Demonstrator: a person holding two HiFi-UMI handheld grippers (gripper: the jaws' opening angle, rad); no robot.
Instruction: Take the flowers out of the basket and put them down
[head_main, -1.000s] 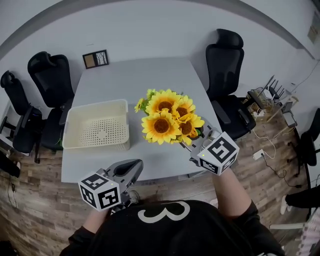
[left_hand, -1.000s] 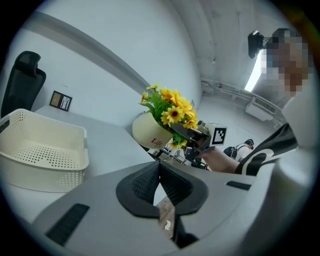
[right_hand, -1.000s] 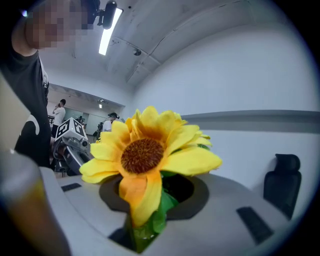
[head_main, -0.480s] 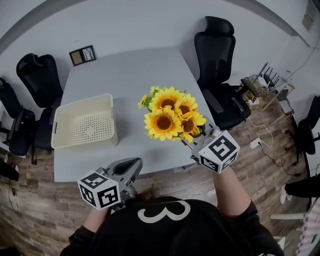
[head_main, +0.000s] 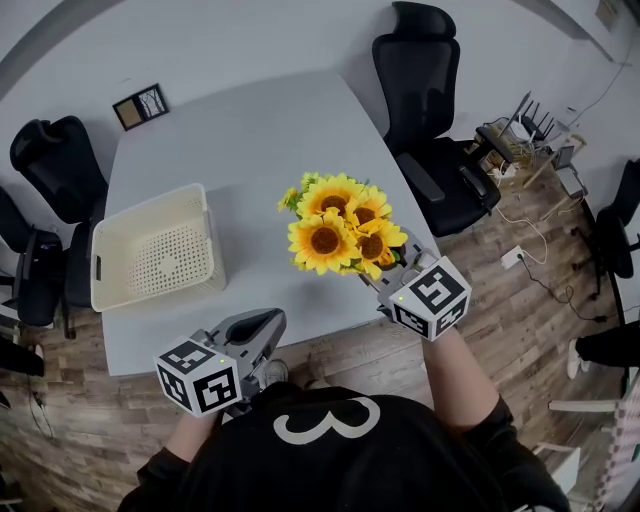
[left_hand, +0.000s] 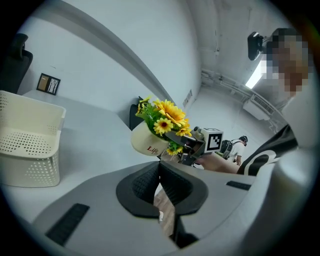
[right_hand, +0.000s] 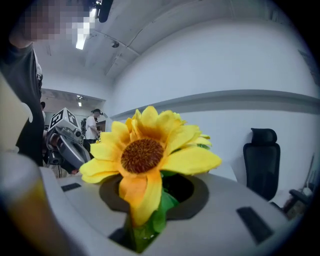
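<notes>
Compared with a second ago, the table (head_main: 250, 150) is swinging round in my head view, so the basket (head_main: 150, 248) is sliding off toward the left and the gap between it and the flowers is getting wider. The black chair (head_main: 425, 70) at the far right side is drifting up toward the top edge too. The basket is sitting empty on the left part of the table, upright, well apart from everything else.

The flowers (head_main: 340, 225) are out of it and hanging in the air over the table's near right edge, pretty much where they were in the frame before. From the left gripper view I'm seeing a cream cup (left_hand: 147, 142) under the blooms.

My right gripper (head_main: 392, 278) is still clamping the bunch low down, its jaws pinching on the green stem (right_hand: 145, 225). My left gripper (head_main: 262, 325) is hanging back off the table's near edge, its jaws closed together with nothing between them.
</notes>
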